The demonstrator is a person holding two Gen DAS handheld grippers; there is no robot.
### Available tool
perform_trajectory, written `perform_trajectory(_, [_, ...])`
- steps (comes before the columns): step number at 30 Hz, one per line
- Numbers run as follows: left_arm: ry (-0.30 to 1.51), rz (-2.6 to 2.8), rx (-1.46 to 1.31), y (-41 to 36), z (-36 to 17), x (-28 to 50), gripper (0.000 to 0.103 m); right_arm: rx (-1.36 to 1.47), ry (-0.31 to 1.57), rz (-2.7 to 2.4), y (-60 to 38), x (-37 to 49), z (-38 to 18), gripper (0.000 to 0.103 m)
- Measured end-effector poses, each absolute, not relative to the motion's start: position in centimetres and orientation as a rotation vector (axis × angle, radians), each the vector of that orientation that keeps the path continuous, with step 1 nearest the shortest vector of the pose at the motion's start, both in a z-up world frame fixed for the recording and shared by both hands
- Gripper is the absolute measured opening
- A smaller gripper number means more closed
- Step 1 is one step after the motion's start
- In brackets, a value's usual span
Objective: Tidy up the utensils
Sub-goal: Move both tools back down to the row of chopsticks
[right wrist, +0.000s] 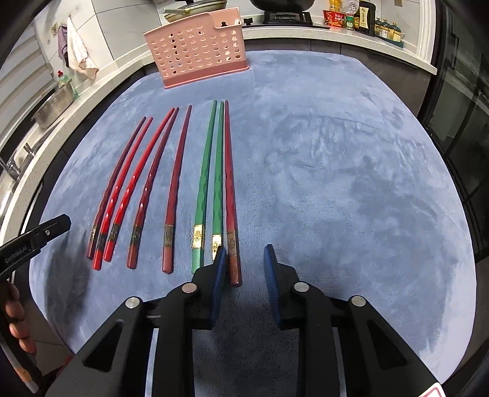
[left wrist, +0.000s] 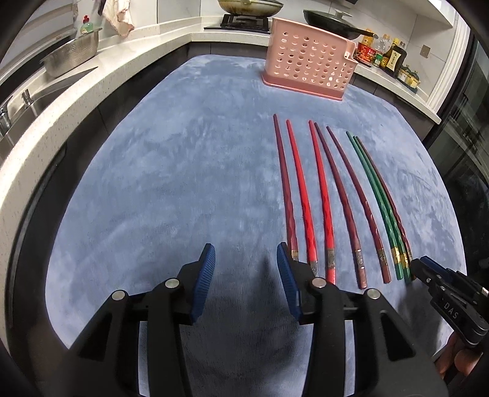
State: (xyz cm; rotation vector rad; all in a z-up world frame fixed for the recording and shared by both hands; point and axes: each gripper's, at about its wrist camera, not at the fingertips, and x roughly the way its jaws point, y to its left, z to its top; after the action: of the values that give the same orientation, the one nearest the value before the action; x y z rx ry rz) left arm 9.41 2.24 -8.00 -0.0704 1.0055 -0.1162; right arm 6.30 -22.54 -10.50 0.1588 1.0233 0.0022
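Several chopsticks lie side by side on a blue mat (left wrist: 171,183), tips pointing away: dark maroon and bright red ones (left wrist: 305,198) (right wrist: 128,195), then two green ones (left wrist: 379,198) (right wrist: 211,171) beside a brown-red one (right wrist: 229,189). A pink perforated utensil holder (left wrist: 308,70) (right wrist: 198,49) stands at the mat's far edge. My left gripper (left wrist: 246,256) is open and empty, just left of the chopstick handles. My right gripper (right wrist: 244,253) is open, low over the mat, with the brown-red chopstick's handle end between its fingers. It also shows at the left wrist view's right edge (left wrist: 428,268).
A white counter (left wrist: 61,100) wraps around the mat, with a sink and metal colander (left wrist: 73,55) at left, a stove with pans (left wrist: 247,9) at the back and sauce bottles (left wrist: 391,55) at right. A cloth (right wrist: 76,52) hangs at left.
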Motion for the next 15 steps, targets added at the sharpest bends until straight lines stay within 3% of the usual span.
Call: perform_trajectory(15, [1.029,-0.166,-0.065,0.5,-8.8,9.1,0.046,0.156,1.028,0.011,-22.4,6.4,-11.1,0.017])
